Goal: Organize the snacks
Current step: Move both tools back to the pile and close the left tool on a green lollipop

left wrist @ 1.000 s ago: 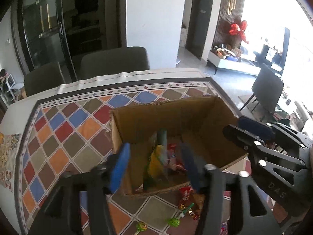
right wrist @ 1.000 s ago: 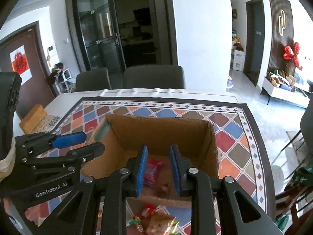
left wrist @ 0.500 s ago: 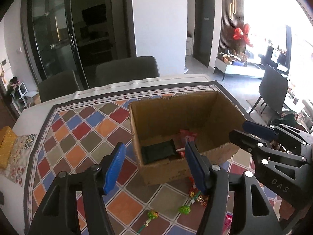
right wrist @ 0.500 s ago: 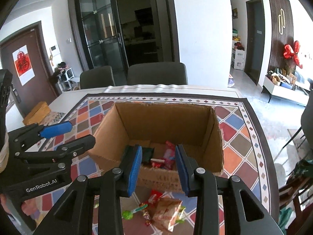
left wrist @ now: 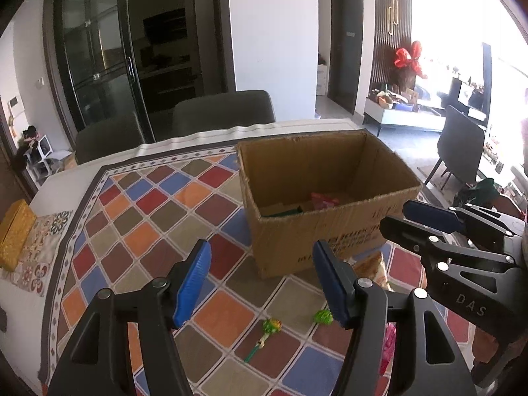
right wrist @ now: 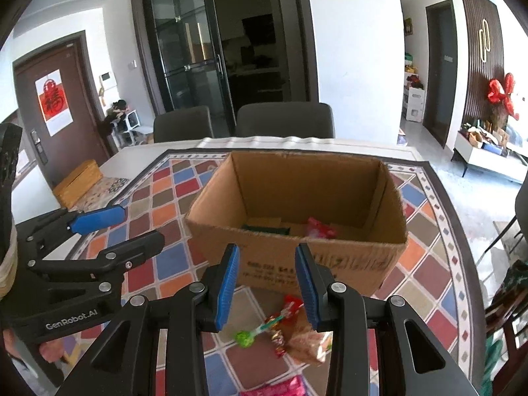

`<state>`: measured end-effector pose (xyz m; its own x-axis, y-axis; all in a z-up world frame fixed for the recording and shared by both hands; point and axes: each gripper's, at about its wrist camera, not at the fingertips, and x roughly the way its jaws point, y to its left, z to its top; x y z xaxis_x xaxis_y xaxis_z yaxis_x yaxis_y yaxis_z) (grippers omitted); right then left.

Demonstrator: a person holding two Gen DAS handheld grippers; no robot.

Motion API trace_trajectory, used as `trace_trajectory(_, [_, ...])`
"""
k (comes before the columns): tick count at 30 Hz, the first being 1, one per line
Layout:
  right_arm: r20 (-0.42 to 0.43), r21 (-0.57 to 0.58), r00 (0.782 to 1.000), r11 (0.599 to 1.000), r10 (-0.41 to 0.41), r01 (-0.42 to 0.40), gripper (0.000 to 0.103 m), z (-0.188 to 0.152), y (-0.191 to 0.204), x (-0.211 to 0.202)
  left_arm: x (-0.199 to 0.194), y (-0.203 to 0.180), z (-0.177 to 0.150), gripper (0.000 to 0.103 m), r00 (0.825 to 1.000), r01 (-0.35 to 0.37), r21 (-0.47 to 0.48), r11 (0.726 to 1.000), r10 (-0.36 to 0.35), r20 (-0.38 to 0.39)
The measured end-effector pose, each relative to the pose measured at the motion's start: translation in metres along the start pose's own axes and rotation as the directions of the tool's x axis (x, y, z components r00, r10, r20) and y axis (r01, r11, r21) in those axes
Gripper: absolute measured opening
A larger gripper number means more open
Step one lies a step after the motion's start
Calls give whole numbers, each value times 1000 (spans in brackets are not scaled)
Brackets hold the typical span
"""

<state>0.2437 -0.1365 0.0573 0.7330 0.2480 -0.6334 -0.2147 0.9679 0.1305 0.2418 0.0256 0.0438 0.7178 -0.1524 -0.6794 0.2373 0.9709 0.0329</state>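
Note:
An open cardboard box [left wrist: 333, 231] [right wrist: 297, 260] stands on the patterned tablecloth. Inside lie a dark green packet [right wrist: 265, 229] and a red-pink packet [right wrist: 318, 229]. In front of the box lie loose snacks: green lollipops [left wrist: 270, 325] [right wrist: 244, 336], red candy wrappers [right wrist: 290, 307] and a tan snack bag [right wrist: 308, 343]. My left gripper [left wrist: 262, 283] is open and empty, held above the cloth in front of the box. My right gripper [right wrist: 265, 282] is open and empty, above the loose snacks, and shows from the side in the left wrist view [left wrist: 425, 221].
Two dark chairs [right wrist: 283, 120] stand at the table's far edge. A yellow box [left wrist: 15, 232] lies on a patterned mat at the left. Another chair [left wrist: 460, 148] stands on the floor to the right. A pink packet [right wrist: 280, 387] lies near the table's front edge.
Both grippers have pulled back and up from inside the box to in front of it. The packets they held over the box now lie inside it. Both jaws have opened wider.

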Motion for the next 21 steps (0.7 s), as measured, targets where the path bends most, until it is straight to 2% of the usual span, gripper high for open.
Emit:
trace_trajectory(10, [-45, 15, 998, 999, 34, -33, 36, -29, 11, 8, -3, 2, -30, 63, 1000, 10, 32, 999, -10, -9])
trace_trajectory(21, [-120, 20, 991, 998, 56, -54, 36, -60, 19, 27, 13, 0, -63, 63, 998, 41, 100, 994, -36, -46])
